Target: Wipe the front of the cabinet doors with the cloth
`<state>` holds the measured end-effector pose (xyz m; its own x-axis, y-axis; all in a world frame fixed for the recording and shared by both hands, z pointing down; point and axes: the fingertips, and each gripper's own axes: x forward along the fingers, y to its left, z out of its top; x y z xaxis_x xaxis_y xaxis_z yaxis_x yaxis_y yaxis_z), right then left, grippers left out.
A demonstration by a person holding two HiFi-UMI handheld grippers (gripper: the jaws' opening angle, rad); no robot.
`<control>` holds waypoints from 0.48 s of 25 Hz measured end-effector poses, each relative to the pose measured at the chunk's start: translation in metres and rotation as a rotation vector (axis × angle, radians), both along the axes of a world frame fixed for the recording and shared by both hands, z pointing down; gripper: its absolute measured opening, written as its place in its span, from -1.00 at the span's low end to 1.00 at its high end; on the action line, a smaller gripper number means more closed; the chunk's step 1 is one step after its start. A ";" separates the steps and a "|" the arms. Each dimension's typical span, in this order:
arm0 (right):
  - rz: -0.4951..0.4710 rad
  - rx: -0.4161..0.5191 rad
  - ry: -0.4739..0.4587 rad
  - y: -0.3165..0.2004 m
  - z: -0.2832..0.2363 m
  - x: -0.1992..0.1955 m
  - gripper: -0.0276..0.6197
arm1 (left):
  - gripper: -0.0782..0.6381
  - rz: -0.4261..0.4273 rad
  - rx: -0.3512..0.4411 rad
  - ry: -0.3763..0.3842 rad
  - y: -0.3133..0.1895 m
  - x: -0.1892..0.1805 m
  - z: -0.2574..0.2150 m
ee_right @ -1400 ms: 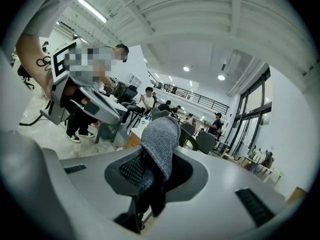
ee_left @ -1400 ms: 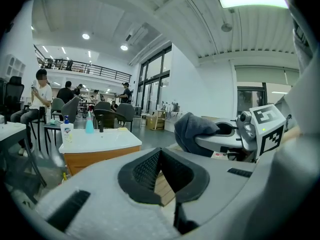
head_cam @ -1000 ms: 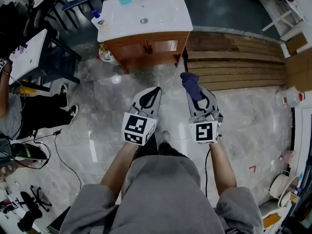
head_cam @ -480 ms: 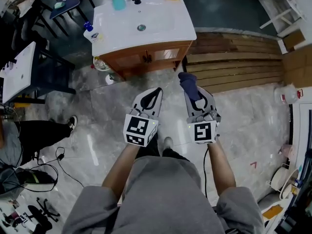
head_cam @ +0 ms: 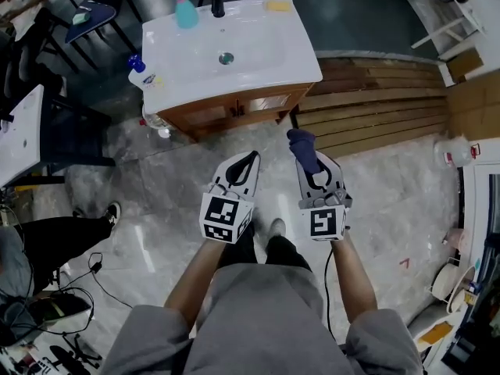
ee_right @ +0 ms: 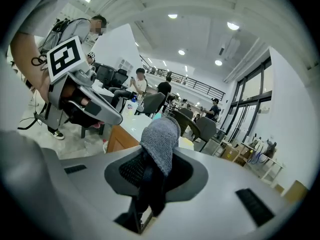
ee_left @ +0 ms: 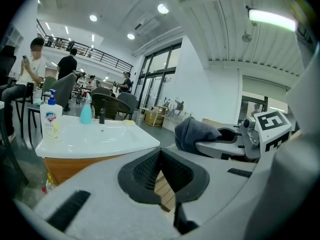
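Note:
A wooden vanity cabinet with a white sink top (head_cam: 234, 49) stands ahead of me, and its doors (head_cam: 234, 113) show as a narrow brown strip under the top. My right gripper (head_cam: 306, 156) is shut on a dark grey cloth (head_cam: 303, 148), which bunches up past its tips (ee_right: 161, 136). My left gripper (head_cam: 250, 159) is shut with nothing in it, its jaws meeting in a V (ee_left: 160, 153). Both grippers hang over the marble floor, short of the doors and apart from them. In the left gripper view the cabinet front (ee_left: 65, 166) lies low at the left.
On the sink top stand a soap bottle (head_cam: 138, 72), a teal bottle (head_cam: 184, 12), a black faucet (head_cam: 217, 6) and a yellow sponge (head_cam: 277, 5). Wooden planks (head_cam: 375, 108) lie right of the cabinet. A white table (head_cam: 19, 131) and a seated person (head_cam: 47, 237) are at the left.
The cabinet has come lower and larger in the head view, so I am a little nearer to it. Both grippers keep their pose, with the cloth still held in the right one.

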<state>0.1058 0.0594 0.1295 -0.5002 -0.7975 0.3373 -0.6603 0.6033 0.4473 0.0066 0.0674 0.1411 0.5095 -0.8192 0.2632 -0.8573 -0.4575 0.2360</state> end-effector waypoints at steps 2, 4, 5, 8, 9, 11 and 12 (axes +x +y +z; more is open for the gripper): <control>-0.006 0.006 0.005 -0.008 0.007 -0.002 -0.67 | -0.76 -0.002 -0.016 0.007 -0.005 -0.002 0.011; -0.011 0.002 0.008 -0.019 0.014 -0.004 -0.67 | -0.76 -0.007 -0.028 0.010 -0.011 -0.002 0.023; -0.014 0.000 0.006 -0.024 0.019 -0.005 -0.67 | -0.76 -0.012 -0.033 0.011 -0.015 -0.003 0.029; -0.025 -0.007 0.031 -0.043 0.037 -0.003 -0.67 | -0.76 -0.036 -0.047 0.017 -0.028 -0.003 0.049; -0.035 -0.004 0.041 -0.050 0.044 -0.002 -0.67 | -0.76 -0.047 -0.052 0.018 -0.033 -0.003 0.056; -0.058 0.004 0.051 -0.064 0.057 0.001 -0.67 | -0.76 -0.065 -0.060 0.016 -0.043 -0.002 0.071; -0.067 0.004 0.056 -0.071 0.064 0.003 -0.67 | -0.76 -0.072 -0.063 0.013 -0.049 0.000 0.079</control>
